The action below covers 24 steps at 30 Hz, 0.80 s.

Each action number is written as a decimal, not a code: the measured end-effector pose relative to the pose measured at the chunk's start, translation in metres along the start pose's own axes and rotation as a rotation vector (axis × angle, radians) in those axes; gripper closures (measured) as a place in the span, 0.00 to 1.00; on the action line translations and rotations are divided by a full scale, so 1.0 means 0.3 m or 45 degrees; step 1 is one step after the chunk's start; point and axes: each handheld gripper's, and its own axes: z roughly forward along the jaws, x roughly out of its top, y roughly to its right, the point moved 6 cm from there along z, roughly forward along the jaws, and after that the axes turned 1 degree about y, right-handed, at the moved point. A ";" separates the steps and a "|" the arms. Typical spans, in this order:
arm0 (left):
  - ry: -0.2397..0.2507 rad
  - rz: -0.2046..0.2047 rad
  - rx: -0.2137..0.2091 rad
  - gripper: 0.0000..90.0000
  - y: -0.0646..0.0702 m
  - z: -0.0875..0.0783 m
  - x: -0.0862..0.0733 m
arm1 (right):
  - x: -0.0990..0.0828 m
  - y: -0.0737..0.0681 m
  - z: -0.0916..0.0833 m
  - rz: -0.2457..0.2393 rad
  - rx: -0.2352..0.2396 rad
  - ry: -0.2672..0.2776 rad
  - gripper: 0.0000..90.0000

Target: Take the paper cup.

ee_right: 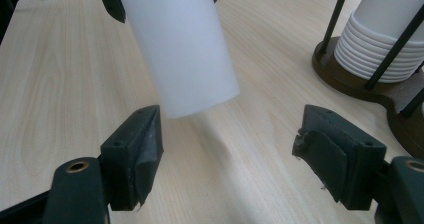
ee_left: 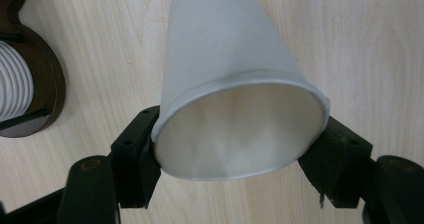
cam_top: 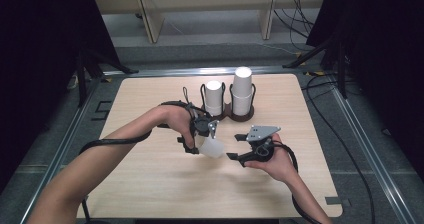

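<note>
While its jaws pinch a smooth tapered white cup (ee_left: 235,84), the left gripper (cam_top: 200,134) hovers.

On the table (cam_top: 150,184), a cup holder (cam_top: 239,115) with two cup stacks (cam_top: 242,91) stands behind both grippers.

Wooden table (cam_top: 150,184); dark floor cables (cam_top: 320,91); pale shelving legs (cam_top: 150,14) behind.
</note>
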 end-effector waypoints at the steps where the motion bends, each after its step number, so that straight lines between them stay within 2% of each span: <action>1: -0.001 0.001 -0.002 0.34 0.000 0.000 0.002 | 0.001 -0.001 0.000 -0.002 0.001 -0.009 0.29; 3: -0.004 0.003 0.000 0.34 -0.002 -0.003 0.005 | 0.004 -0.002 0.004 -0.018 -0.004 -0.014 0.29; 4: -0.007 0.004 -0.002 0.34 -0.002 -0.004 0.006 | 0.005 -0.006 0.006 -0.003 0.004 -0.019 0.29; 5: -0.007 0.005 0.000 0.34 -0.003 -0.005 0.007 | 0.008 -0.001 0.009 -0.033 0.001 -0.013 0.29; 8: -0.015 0.010 0.002 0.34 -0.004 -0.008 0.011 | 0.011 -0.007 0.017 -0.026 0.008 -0.017 0.29; 11: -0.023 0.013 0.005 0.34 -0.006 -0.009 0.014 | 0.016 -0.009 0.023 -0.050 0.007 -0.021 0.29; 12: -0.023 0.016 0.004 0.34 -0.006 -0.009 0.016 | 0.017 -0.014 0.025 -0.037 0.017 -0.027 0.29; 14: -0.033 0.023 0.002 0.34 -0.005 -0.008 0.018 | 0.022 -0.013 0.032 -0.061 0.009 -0.020 0.29; 21: -0.042 0.033 -0.001 0.34 -0.003 -0.011 0.029 | 0.041 -0.026 0.057 -0.080 0.036 -0.040 0.29; 22: -0.044 0.037 0.003 0.34 -0.004 -0.011 0.030 | 0.045 -0.028 0.062 -0.088 0.040 -0.043 0.29; 23: -0.047 0.040 0.001 0.34 -0.003 -0.012 0.030 | 0.051 -0.025 0.067 -0.120 0.038 -0.037 0.29; 24: -0.048 0.042 -0.001 0.34 -0.003 -0.013 0.032 | 0.050 -0.032 0.068 -0.092 0.049 -0.052 0.29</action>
